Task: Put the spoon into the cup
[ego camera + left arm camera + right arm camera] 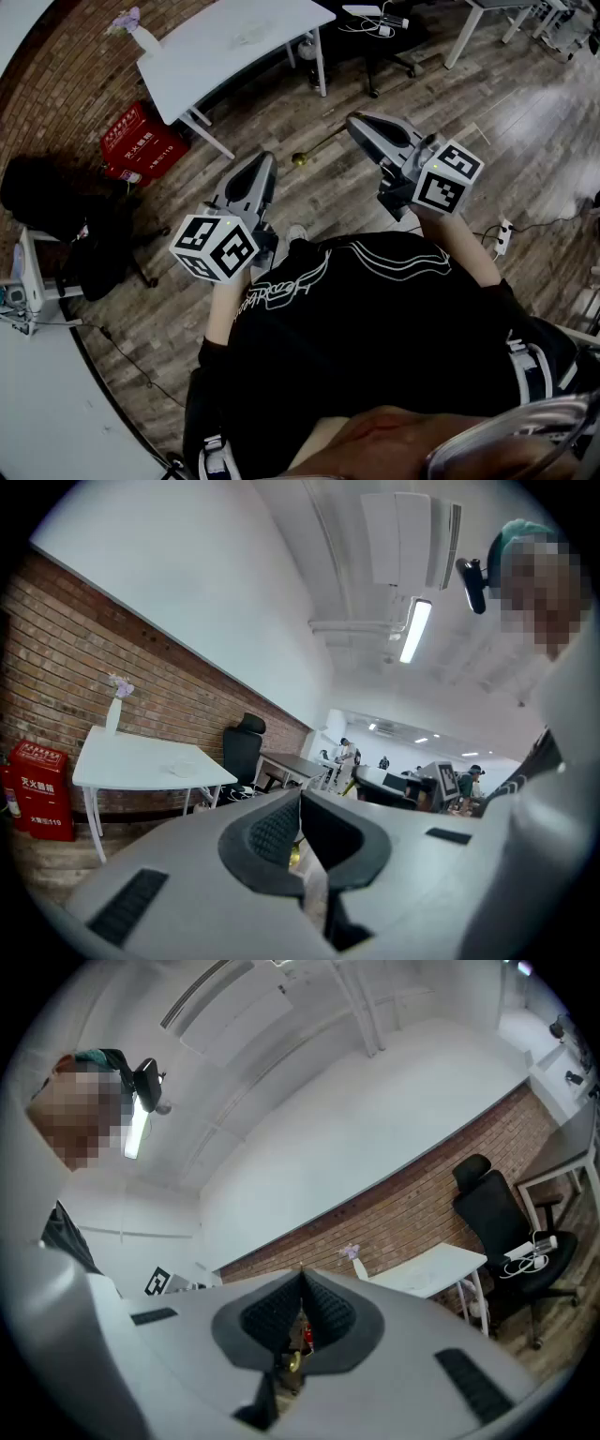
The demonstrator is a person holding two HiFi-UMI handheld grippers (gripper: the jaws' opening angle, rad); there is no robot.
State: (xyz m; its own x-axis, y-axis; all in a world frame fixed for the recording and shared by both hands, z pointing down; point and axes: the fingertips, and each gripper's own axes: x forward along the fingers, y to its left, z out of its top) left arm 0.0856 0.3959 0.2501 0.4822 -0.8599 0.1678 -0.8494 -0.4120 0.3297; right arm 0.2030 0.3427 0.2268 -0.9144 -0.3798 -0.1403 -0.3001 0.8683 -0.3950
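My right gripper point(354, 123) is shut on a thin gold spoon point(319, 147). The spoon sticks out from the jaw tips to the left, and its rounded end point(300, 159) hangs over the wooden floor. A gold glint of the spoon point(293, 1360) shows low in the gap behind the right gripper point(302, 1274) in the right gripper view. My left gripper point(262, 161) is held beside it, jaws closed together with nothing in them. Its tips point(300, 795) point across the room. No cup is visible in any view.
A white table point(234, 42) stands ahead with a small vase point(131, 23) at its far left. A red crate point(141, 141) sits on the floor beside it, with a black chair point(56, 211) to the left. More desks and an office chair point(384, 47) stand at the back right.
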